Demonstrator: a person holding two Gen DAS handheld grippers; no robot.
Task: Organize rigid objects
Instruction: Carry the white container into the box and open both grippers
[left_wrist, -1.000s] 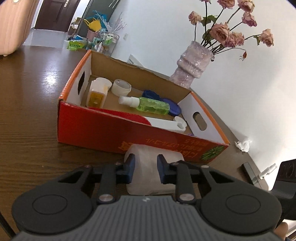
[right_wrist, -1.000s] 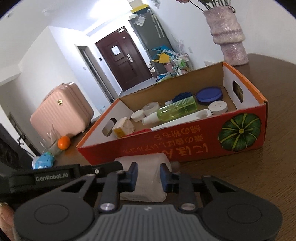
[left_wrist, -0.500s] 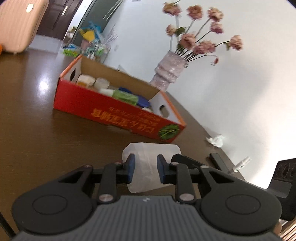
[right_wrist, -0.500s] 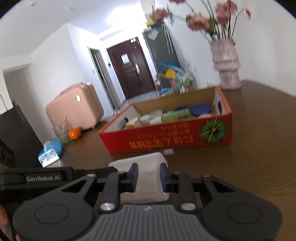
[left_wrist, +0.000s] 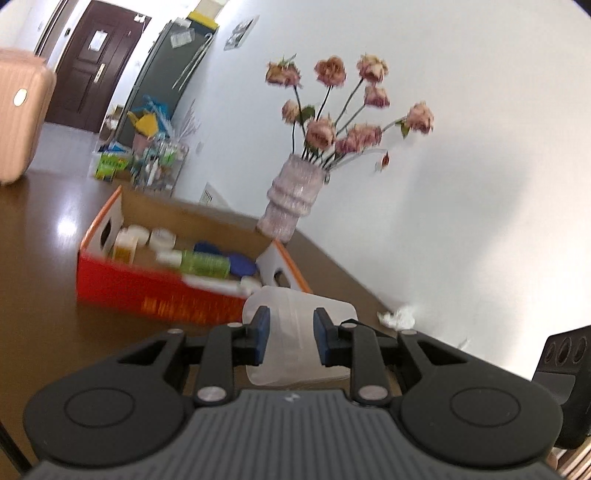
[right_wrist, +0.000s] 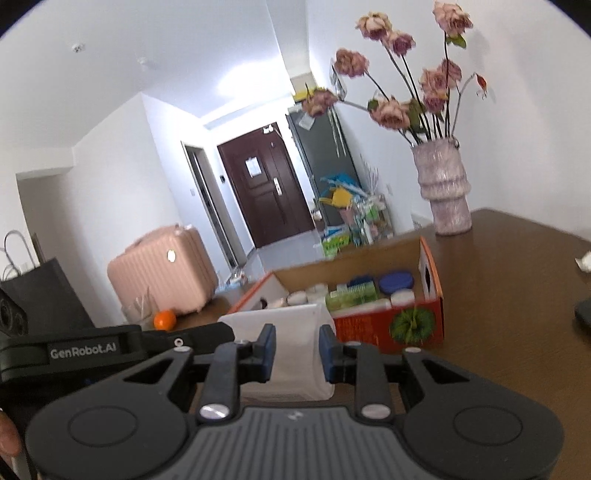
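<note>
Both claws have risen since a second ago, lifting the translucent white container (left_wrist: 295, 343) off the brown desk (left_wrist: 44, 295); it now hangs in front of the red cardboard box (left_wrist: 162, 295), level with its rim. The left claw (left_wrist: 290, 338) and right claw (right_wrist: 296, 354) each pinch it between blue pads. More of the room shows: a vase of dried roses (right_wrist: 443, 192), a pink suitcase (right_wrist: 162, 269), a dark door (right_wrist: 266, 192).
</note>
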